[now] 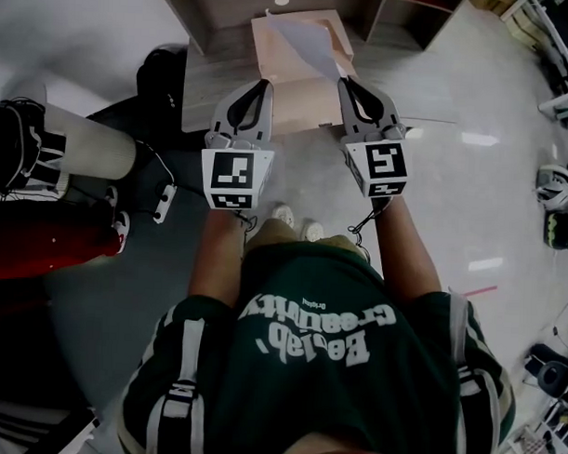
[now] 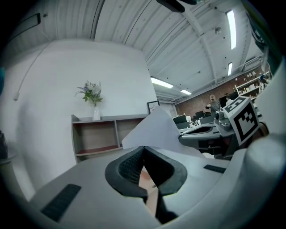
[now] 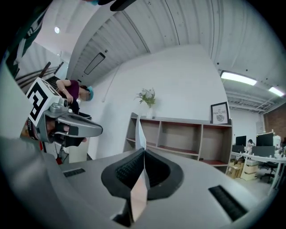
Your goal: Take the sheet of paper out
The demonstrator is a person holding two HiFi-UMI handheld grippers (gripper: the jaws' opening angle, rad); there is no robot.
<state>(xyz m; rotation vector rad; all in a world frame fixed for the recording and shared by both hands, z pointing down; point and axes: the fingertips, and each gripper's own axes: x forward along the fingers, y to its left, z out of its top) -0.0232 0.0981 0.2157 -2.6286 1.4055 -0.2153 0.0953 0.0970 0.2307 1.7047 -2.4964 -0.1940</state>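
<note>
step: free the sheet | my left tool (image 2: 143,148) clamped on envelope (image 1: 286,102) edge | my right tool (image 3: 144,150) pinching the other edge, maybe a sheet (image 1: 307,43) corner too | sheet pokes out the far mouth | plan: hold left firm, I regrip sheet alone, draw straight

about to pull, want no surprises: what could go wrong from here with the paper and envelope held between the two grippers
1. The right gripper is shut on the thin edge of the sheet of paper, and tan shows in the same pinch. If the envelope is caught too, the sheet may not slide out.
2. The left gripper holds the envelope only by its edge, in the air. A hard pull could tear or drop it.
</note>
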